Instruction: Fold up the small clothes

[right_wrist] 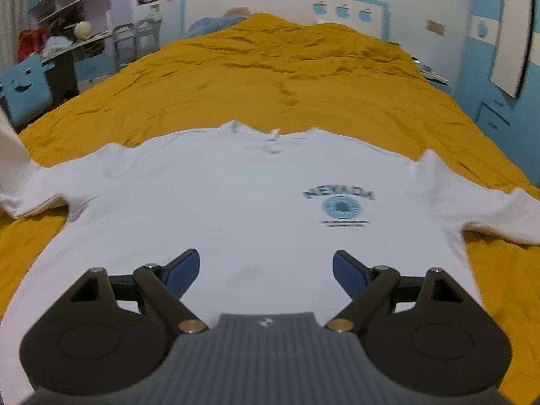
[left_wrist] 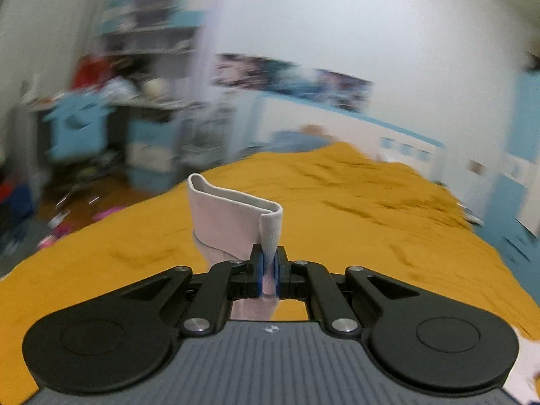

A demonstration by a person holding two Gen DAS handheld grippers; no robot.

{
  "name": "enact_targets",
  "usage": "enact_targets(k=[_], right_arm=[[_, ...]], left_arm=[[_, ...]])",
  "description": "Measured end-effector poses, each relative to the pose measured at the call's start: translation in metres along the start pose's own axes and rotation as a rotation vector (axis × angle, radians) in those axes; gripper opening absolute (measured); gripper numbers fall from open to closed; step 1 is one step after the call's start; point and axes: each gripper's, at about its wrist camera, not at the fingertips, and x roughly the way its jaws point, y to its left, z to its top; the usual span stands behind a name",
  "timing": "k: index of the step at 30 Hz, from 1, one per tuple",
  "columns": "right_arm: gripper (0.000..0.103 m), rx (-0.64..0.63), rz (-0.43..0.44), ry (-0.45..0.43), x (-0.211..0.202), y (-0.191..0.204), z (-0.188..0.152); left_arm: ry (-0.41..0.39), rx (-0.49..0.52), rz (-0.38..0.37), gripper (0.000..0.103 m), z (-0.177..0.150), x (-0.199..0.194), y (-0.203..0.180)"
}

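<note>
A white long-sleeved shirt (right_wrist: 236, 195) with a blue NEVADA print (right_wrist: 339, 199) lies spread flat, front up, on the mustard bedspread (right_wrist: 287, 67). My right gripper (right_wrist: 266, 266) hovers open over its lower middle, with nothing between the blue pads. The shirt's sleeve on the picture's left rises off the bed at the left edge (right_wrist: 8, 148). In the left wrist view, my left gripper (left_wrist: 268, 260) is shut on that sleeve's ribbed cuff (left_wrist: 233, 216), held up above the bedspread (left_wrist: 337, 222). The cuff stands open as a loop ahead of the fingers.
A headboard (right_wrist: 270, 3) with blue apple shapes backs the bed. A desk, shelves and a blue chair (right_wrist: 23, 84) crowd the left side. Blue drawers (right_wrist: 492, 114) stand on the right. Clutter lies on the floor (left_wrist: 67, 209) left of the bed.
</note>
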Motion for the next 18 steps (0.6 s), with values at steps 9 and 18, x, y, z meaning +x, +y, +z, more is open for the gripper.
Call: enact_targets(k=[9, 18], right_arm=[[0.063, 0.115, -0.056, -0.016, -0.014, -0.066, -0.012], [0.048, 0.232, -0.039, 0.041, -0.012, -0.118, -0.041]], left_arm=[[0.116, 0.230, -0.295, 0.006, -0.054, 0.016, -0.184], [0.550, 0.310, -0.401, 0.009, -0.202, 0.070, -0.243]])
